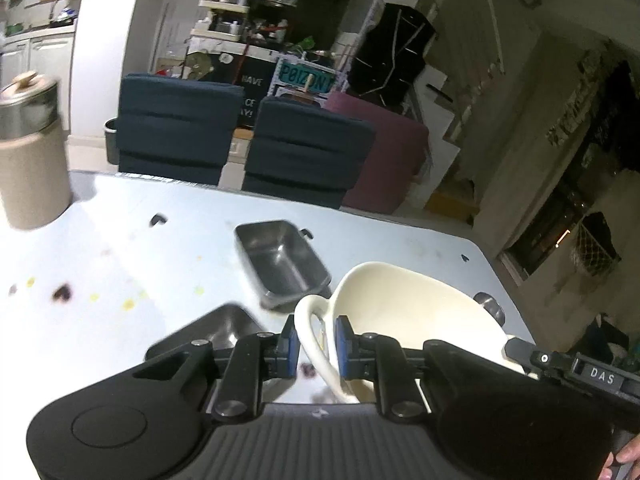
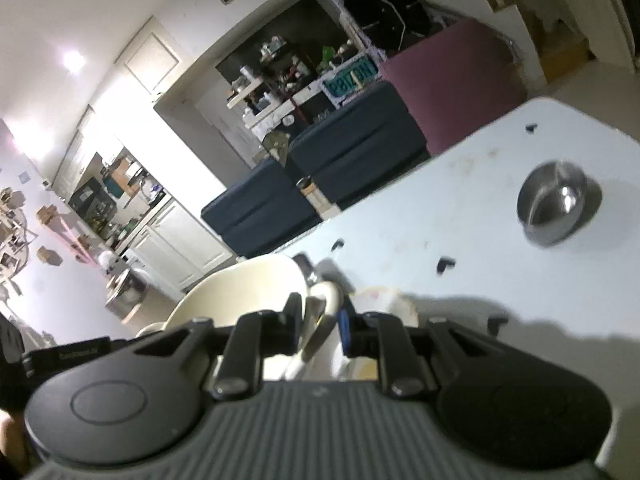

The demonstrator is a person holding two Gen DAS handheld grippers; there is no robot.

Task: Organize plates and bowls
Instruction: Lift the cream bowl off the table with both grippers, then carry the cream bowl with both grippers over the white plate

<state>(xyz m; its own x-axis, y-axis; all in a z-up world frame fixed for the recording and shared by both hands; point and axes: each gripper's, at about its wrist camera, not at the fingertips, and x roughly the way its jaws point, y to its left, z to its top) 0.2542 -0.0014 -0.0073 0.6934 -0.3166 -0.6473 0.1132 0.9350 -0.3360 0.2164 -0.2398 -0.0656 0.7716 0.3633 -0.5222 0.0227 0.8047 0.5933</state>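
Two claws carry a cream bowl above the pale counter: the left claw is clamped on one loop handle, the right claw on the opposite one. Keeping both level should stop it tipping toward the steel trays.

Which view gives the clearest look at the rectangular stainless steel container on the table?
The left wrist view: the rectangular stainless steel container sits mid-table with its open inside, rim and a side handle all visible, beyond the cream ceramic bowl. In the right wrist view I cannot find it; that view shows a round steel bowl upside down instead.
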